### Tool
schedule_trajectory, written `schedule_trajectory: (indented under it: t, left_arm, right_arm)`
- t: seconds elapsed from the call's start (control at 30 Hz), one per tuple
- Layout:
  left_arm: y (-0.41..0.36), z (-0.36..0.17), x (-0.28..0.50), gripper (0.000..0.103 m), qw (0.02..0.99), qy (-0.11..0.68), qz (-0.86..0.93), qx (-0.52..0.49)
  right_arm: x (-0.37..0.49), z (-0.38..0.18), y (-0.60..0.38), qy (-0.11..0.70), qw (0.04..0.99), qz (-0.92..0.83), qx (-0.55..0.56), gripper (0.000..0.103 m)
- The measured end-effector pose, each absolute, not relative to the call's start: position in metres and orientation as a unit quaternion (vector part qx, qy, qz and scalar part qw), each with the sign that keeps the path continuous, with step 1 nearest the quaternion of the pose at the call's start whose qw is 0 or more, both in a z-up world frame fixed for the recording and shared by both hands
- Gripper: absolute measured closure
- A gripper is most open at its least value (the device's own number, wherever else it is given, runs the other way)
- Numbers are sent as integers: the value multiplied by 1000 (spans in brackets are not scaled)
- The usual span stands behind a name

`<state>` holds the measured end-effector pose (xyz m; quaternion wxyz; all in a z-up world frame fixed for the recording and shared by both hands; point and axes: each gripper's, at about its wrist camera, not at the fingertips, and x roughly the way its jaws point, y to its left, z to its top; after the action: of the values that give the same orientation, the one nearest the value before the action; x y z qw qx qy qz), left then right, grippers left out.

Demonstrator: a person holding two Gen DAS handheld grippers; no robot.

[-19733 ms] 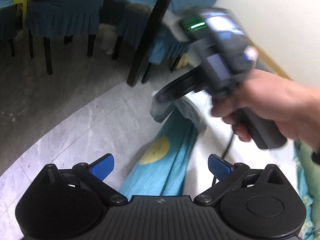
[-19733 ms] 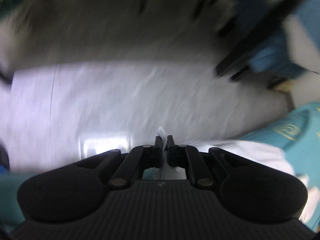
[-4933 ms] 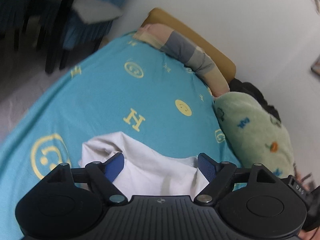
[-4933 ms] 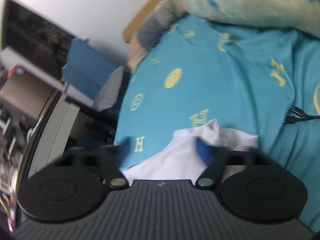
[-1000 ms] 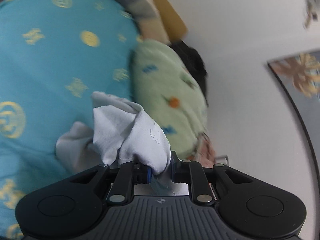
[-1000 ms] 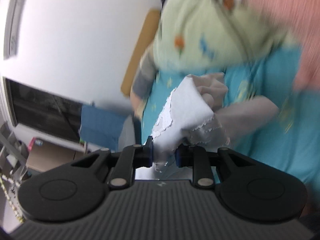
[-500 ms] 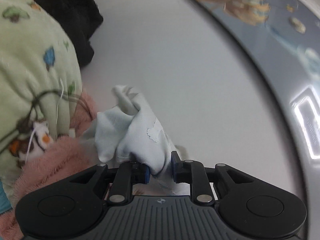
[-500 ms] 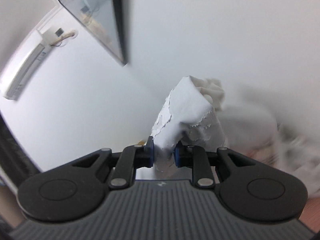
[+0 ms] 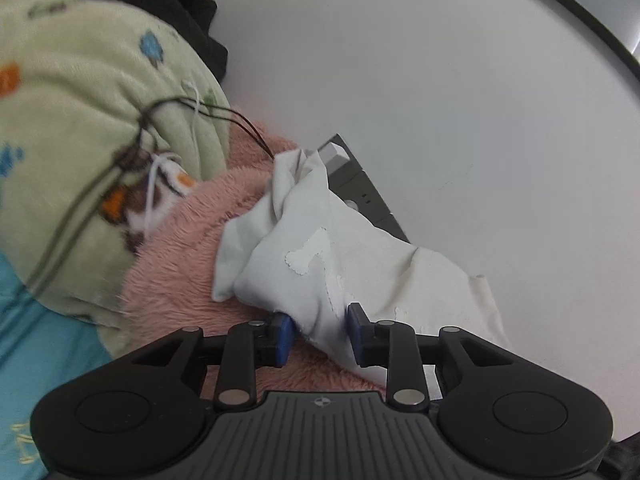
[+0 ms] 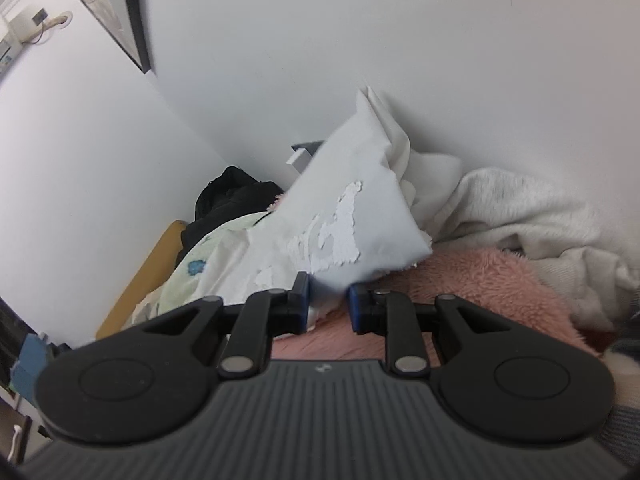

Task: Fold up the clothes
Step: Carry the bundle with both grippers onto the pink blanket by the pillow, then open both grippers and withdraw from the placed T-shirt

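A folded white garment [image 9: 320, 248] with a cracked white print lies on a pink fluffy blanket [image 9: 180, 280] against the wall. My left gripper [image 9: 320, 332] holds its near edge. Its jaws are opening, and the cloth still fills the gap and touches both blue pads. In the right wrist view the same white garment [image 10: 352, 208] leans up toward the wall, over the pink blanket [image 10: 480, 280]. My right gripper [image 10: 329, 308] is shut on its lower edge, with cloth pinched between the pads.
A green patterned blanket [image 9: 80, 100] with thin cables [image 9: 224, 114] lies left of the garment, and the teal sheet [image 9: 40, 340] shows below it. A grey socket strip [image 9: 360, 184] sits behind the garment. A black garment [image 10: 228, 196] and a white fleece [image 10: 520, 216] flank it.
Both grippers carried the garment from over the teal bed to the wall side. It now rests on the pink blanket. The left jaws stand wider than before.
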<state>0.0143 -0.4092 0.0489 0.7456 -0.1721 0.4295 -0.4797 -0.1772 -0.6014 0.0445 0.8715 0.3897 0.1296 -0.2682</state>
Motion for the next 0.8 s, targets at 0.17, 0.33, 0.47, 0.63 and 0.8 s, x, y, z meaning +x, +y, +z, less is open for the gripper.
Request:
schedule_trajectory:
  t: [0.17, 0.33, 0.47, 0.63, 0.8]
  left_arm:
    - [-376, 105, -17, 60, 777, 390, -472, -144]
    - [-341, 161, -57, 37, 802, 342, -473, -127]
    - [-317, 198, -96, 13, 828, 287, -475, -86]
    - [-281, 226, -141, 0, 834, 245, -489, -71]
    - [-249, 230, -180, 0, 844, 213, -489, -52]
  right_arm:
    - [-205, 77, -568, 124, 890, -254, 357, 79]
    - [-236, 117, -531, 125, 912, -234, 312, 67]
    - [-261, 139, -499, 108, 930, -226, 268, 17]
    - [-285, 154, -464, 95, 944, -231, 217, 17]
    - [-301, 158, -435, 80, 953, -240, 165, 18]
